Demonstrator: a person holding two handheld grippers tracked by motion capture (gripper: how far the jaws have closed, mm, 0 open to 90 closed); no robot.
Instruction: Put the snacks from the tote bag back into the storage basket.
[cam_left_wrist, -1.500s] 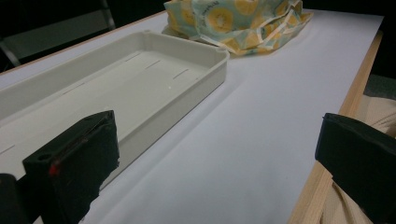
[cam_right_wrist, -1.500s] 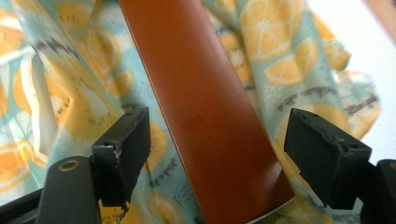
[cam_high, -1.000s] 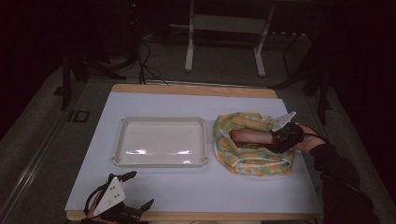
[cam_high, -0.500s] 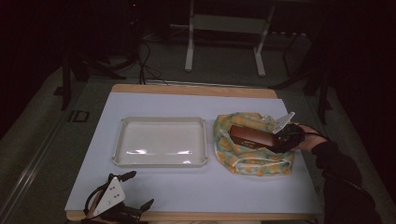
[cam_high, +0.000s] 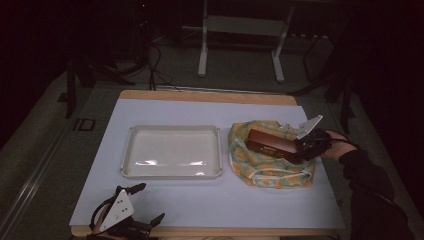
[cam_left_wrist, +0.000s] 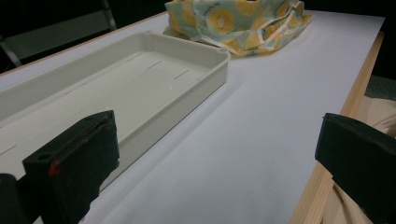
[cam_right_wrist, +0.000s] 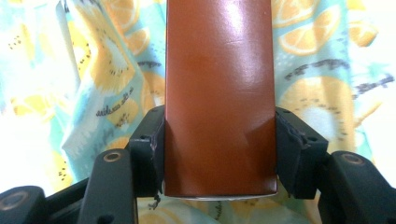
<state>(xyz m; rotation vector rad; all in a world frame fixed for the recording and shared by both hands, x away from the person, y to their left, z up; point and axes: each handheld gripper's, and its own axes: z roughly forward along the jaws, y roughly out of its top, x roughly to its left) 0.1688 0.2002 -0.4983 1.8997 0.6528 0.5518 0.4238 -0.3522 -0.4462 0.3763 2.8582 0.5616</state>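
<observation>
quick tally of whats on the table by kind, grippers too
brown box: 1
fruit-print cloth bag: 1
white tray: 1
grippers: 2, left gripper open, right gripper shut on the brown box
total: 5

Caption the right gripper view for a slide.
Right tongs shut on a brown box above a fruit-print cloth bag.

Tray (cam_high: 171, 151) at table (cam_high: 210, 200) centre; cloth bag (cam_high: 270, 167) just beside it at three o'clock, box (cam_high: 272, 143) on top. Left gripper (cam_high: 131, 209) rests at seven o'clock by the table's near edge.
</observation>
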